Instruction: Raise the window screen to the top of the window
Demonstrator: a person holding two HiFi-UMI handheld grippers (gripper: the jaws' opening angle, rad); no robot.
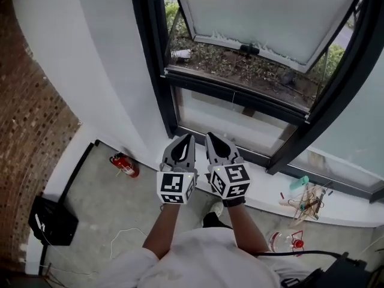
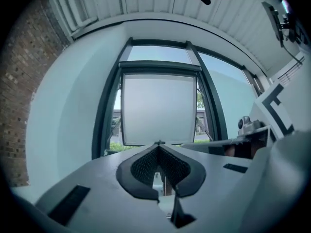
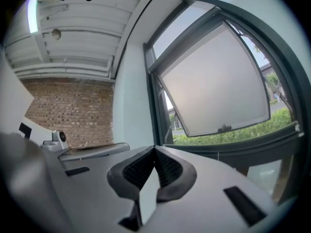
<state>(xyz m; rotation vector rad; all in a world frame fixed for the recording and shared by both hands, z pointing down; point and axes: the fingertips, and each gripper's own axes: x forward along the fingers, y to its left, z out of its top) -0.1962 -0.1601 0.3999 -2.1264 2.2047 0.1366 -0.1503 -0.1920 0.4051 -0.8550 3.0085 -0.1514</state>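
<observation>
Plainly, the window screen [image 1: 264, 11], a pale panel in the dark window frame [image 1: 150, 59], stands tilted outward. Its lower edge carries a small dark handle [image 1: 249, 50] over the greenery. The left gripper [image 1: 188, 138] and the right gripper [image 1: 211, 137] are each pressed together on nothing, side by side above the sill [image 1: 264, 194], well short of the panel. The person would do best to part one set of jaws, pinch the handle squarely, then lift steadily. No brand or writing is legible; the label on the red fire extinguisher [image 1: 124, 165] is too small to read.
</observation>
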